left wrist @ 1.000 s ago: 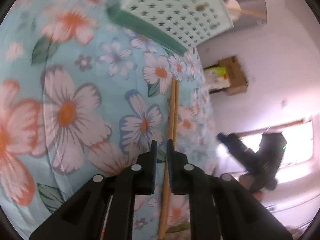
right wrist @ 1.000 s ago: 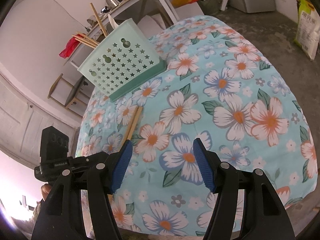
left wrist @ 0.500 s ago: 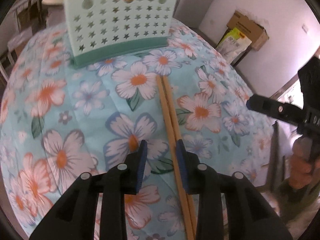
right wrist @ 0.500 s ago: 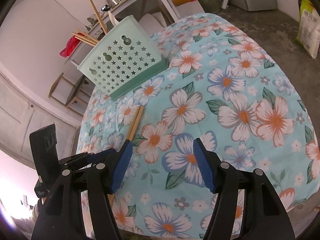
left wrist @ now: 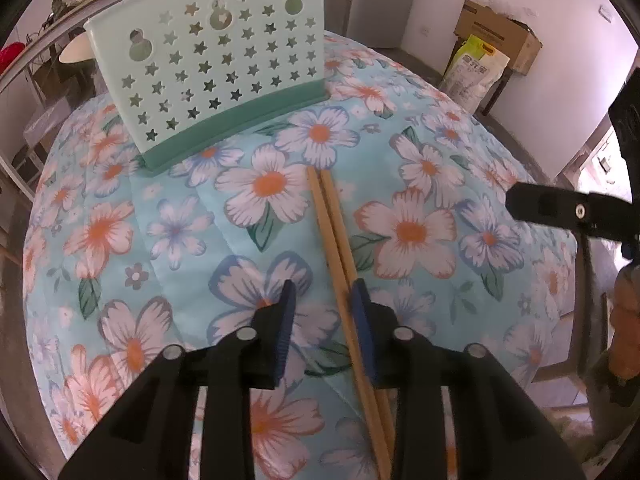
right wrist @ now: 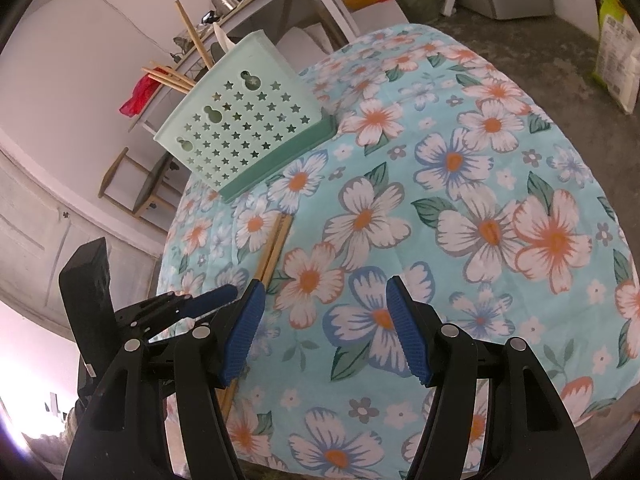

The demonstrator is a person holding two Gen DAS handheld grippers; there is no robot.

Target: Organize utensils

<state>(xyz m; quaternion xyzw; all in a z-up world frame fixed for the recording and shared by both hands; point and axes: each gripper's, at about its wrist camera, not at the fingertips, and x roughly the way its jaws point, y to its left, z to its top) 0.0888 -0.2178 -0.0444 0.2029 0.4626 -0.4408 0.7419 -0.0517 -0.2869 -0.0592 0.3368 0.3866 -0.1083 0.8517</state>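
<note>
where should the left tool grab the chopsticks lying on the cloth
Grip the chopsticks mid-length, from above, fingers straddling both across their width. They lie flat, side by side, pointing at the holder. The left tool, jaws closing, already has them inside its right finger.

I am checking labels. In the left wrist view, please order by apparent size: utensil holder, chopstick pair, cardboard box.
1. utensil holder
2. chopstick pair, long but thin
3. cardboard box, far away, so its true size is unsure
</note>
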